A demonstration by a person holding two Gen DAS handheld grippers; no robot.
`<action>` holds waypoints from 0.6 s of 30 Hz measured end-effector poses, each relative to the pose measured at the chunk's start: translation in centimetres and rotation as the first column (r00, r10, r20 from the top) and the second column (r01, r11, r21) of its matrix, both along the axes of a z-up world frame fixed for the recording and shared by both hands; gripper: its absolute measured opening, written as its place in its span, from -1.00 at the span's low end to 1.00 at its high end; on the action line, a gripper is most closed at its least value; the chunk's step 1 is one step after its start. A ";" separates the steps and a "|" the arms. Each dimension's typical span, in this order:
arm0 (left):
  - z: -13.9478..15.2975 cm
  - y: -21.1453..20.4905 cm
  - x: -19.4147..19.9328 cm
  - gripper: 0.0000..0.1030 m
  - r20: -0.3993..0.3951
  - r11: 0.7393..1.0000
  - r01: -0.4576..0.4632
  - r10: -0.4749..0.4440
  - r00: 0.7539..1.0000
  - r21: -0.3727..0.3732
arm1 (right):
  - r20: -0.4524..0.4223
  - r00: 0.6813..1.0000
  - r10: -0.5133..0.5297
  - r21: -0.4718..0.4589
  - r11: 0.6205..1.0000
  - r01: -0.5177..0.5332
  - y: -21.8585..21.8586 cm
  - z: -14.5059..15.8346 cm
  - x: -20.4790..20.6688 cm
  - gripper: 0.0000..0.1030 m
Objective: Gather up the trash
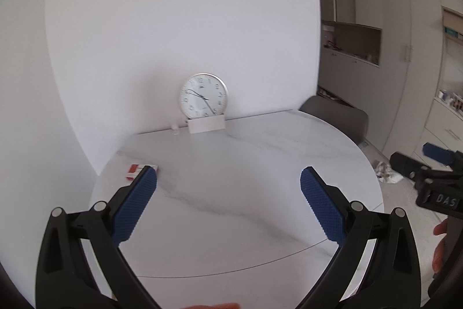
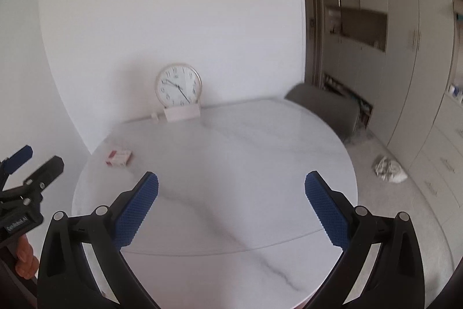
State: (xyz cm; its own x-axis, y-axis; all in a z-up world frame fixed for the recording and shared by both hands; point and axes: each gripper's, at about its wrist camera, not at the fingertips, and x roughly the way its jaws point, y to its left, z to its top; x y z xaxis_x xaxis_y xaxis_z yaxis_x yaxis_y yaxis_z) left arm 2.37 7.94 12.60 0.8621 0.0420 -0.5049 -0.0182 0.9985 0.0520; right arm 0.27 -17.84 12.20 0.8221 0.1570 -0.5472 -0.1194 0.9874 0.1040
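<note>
Left wrist view: the left tool (image 1: 228, 181) hangs spread and empty over the white desk (image 1: 231, 164); a red-and-white box (image 1: 139, 170) lies at ten o'clock, a clock (image 1: 203, 95) at twelve.

Right wrist view: the right tool (image 2: 231, 184) is spread, empty; crumpled trash (image 2: 389, 168) lies on the floor at three o'clock.

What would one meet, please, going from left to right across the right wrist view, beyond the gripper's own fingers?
left gripper → red and white box → clock → grey chair → crumpled trash on the floor.
</note>
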 end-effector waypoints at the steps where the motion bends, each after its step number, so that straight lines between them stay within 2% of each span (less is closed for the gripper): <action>1: 0.0 0.2 -0.2 0.85 0.002 1.000 0.000 0.000 1.000 0.000 | 0.002 1.000 0.004 0.003 1.000 -0.004 0.1 0.1 -0.1 0.95; 8: -1.0 0.3 -1.1 0.85 -0.017 1.000 -0.007 0.007 1.000 0.013 | -0.053 0.998 0.045 0.004 0.999 -0.045 1.3 -1.2 0.7 0.95; 18: -2.5 0.7 0.3 0.85 -0.069 1.000 0.014 -0.014 0.997 -0.005 | -0.111 0.992 0.056 -0.039 0.997 -0.060 3.5 -2.6 2.1 0.95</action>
